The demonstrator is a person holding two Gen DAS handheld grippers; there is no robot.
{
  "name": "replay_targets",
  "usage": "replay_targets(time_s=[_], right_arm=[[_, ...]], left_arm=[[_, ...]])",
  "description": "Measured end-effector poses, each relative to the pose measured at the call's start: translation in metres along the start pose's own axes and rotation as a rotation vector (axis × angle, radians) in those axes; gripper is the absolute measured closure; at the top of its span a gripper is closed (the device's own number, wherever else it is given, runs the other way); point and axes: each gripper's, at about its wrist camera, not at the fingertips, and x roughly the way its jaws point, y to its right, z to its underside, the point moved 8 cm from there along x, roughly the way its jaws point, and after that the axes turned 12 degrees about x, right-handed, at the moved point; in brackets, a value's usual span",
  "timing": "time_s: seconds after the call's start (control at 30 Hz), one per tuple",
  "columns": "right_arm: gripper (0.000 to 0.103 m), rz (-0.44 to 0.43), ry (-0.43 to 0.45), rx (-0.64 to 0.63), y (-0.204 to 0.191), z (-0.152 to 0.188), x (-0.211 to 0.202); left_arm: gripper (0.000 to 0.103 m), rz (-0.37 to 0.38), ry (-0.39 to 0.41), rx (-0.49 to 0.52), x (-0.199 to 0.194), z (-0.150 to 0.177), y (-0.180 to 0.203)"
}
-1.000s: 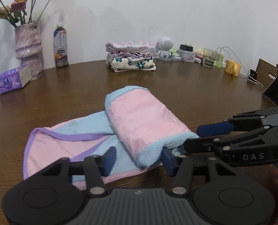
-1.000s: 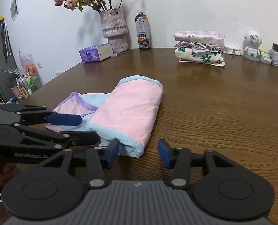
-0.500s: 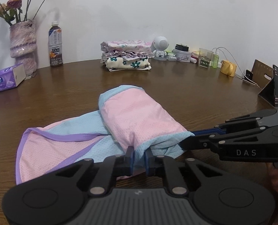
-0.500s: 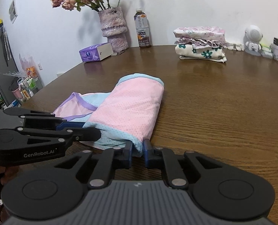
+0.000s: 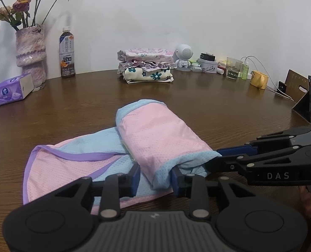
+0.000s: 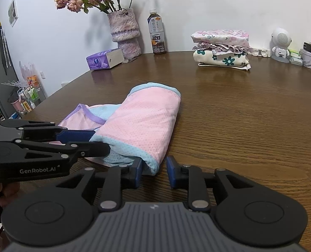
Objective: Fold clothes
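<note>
A pink mesh garment (image 5: pixel 155 138) with light blue trim and a purple edge lies on the brown table (image 5: pixel 218 109). One half is folded over into a thick pad, and a flat part (image 5: pixel 71 163) spreads to its left. My left gripper (image 5: pixel 155 178) is open, its blue pads standing either side of the pad's near blue hem. My right gripper (image 6: pixel 154 171) is open at the same hem's right corner, with the cloth (image 6: pixel 147 121) beside its left pad. Each gripper shows in the other's view: the right gripper (image 5: pixel 216 159) and the left gripper (image 6: pixel 100 141) both reach against the hem.
A stack of folded clothes (image 5: pixel 145 69) sits at the back of the table. A vase of flowers (image 5: pixel 30 54), a tea bottle (image 5: pixel 67 56) and a purple tissue box (image 5: pixel 12 89) stand back left. A white figurine (image 5: pixel 183 56), a glass and a yellow mug (image 5: pixel 259 79) stand back right.
Both grippers were open a second ago, then shut on the near hem half a second ago. Now both are open again and the hem rests on the table.
</note>
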Motion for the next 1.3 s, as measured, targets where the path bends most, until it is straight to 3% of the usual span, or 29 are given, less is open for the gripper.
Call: replay_targets(time_s=[0.17,0.27,0.5,0.57,0.67,0.9,1.03,1.1,1.17,1.23,1.3], right_arm=[[0.079,-0.003,-0.002,-0.001,-0.001,0.0,0.001],[0.085,-0.005,-0.005,-0.003,-0.002,0.001,0.001],[0.085,-0.003,0.005,0.012,-0.002,0.0,-0.001],[0.086,-0.004,0.009,0.015,-0.002,0.0,-0.001],[0.091,-0.007,0.009,0.012,-0.001,0.001,-0.001],[0.094,-0.009,0.009,0.021,0.0,0.001,-0.001],[0.084,-0.006,0.001,0.023,0.001,0.001,-0.004],[0.073,-0.024,0.003,0.031,0.003,-0.001,-0.011],[0.065,-0.05,0.014,0.06,0.007,-0.007,-0.02],[0.061,-0.067,0.026,0.087,0.009,-0.018,-0.02],[0.059,-0.082,0.039,0.114,0.011,-0.029,-0.019]], left_arm=[[0.075,0.003,-0.001,0.012,0.001,0.0,0.002],[0.08,0.001,-0.003,0.027,0.0,0.001,0.004],[0.08,-0.018,-0.008,0.083,-0.001,0.002,0.012],[0.091,-0.021,-0.005,0.095,0.0,0.003,0.014],[0.098,-0.028,-0.001,0.115,0.0,0.004,0.015],[0.1,-0.017,0.008,0.088,0.0,0.006,0.013],[0.089,0.006,0.004,0.043,-0.003,0.004,0.008],[0.077,0.034,0.023,0.014,-0.01,0.002,0.005],[0.047,0.066,0.054,-0.043,-0.02,-0.004,-0.002],[0.037,0.087,0.093,-0.095,-0.026,-0.014,-0.009],[0.034,0.106,0.118,-0.138,-0.025,-0.023,-0.014]])
